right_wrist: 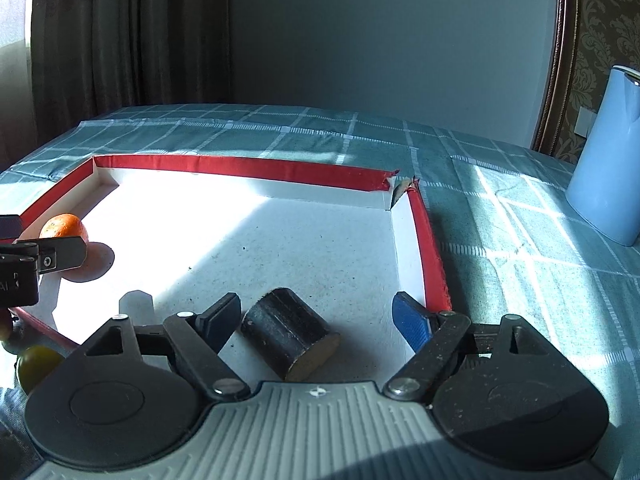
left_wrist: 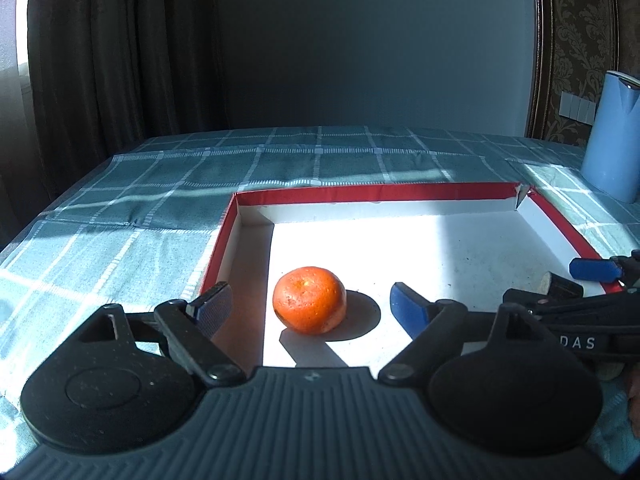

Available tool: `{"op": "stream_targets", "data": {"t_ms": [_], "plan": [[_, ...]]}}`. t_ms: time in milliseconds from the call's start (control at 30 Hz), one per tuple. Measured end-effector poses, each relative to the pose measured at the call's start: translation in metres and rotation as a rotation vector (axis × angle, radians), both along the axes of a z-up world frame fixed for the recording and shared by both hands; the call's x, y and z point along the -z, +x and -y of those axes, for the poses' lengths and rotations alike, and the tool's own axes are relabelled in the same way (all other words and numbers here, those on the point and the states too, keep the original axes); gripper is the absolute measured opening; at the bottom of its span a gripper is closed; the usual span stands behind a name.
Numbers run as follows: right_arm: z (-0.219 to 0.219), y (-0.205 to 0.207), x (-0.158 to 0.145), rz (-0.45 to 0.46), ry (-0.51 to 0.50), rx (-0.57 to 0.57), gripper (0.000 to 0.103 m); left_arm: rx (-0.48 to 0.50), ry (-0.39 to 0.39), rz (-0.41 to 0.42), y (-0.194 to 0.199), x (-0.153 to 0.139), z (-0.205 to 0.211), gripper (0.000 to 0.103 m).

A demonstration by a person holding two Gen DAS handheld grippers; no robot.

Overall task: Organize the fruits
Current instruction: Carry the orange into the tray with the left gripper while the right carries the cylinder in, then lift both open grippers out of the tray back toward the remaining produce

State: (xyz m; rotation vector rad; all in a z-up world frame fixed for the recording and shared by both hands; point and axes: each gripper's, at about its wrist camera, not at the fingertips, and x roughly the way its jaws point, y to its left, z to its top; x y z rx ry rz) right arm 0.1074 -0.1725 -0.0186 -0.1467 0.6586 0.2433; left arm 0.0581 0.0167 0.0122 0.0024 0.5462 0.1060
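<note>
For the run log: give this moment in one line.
left gripper: open, orange between | right gripper: open, dark cylinder between | both in box

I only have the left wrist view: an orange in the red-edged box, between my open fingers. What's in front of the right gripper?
Observer: A dark cylinder with a pale cut end lies on its side in the box, between the open fingers of the right gripper.
Operator: Any fruit still outside the box?
Observer: Yes, a round yellow-green fruit sits just outside the box's near edge, on its left side.
</note>
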Motion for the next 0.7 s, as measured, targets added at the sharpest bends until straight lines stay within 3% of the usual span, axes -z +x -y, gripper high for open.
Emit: {"op": "stream_targets", "data": {"t_ms": [400, 467, 533, 700], "plan": [[0.002, -0.001, 0.002, -0.003, 0.019, -0.014, 0.09, -0.01, -0.046, 0.119, -0.043, -0.007, -0.014, 0.095], [0.003, -0.006, -0.001, 0.015, 0.028, -0.021, 0.091, 0.002, -0.063, 0.139, -0.05, -0.008, -0.017, 0.096], [0.003, -0.015, -0.003, 0.05, 0.001, -0.005, 0.1, 0.009, -0.079, 0.156, -0.057, -0.009, -0.019, 0.097], [0.005, -0.033, -0.012, 0.143, -0.007, -0.003, 0.1, 0.016, -0.102, 0.18, -0.066, -0.011, -0.024, 0.099]]}}
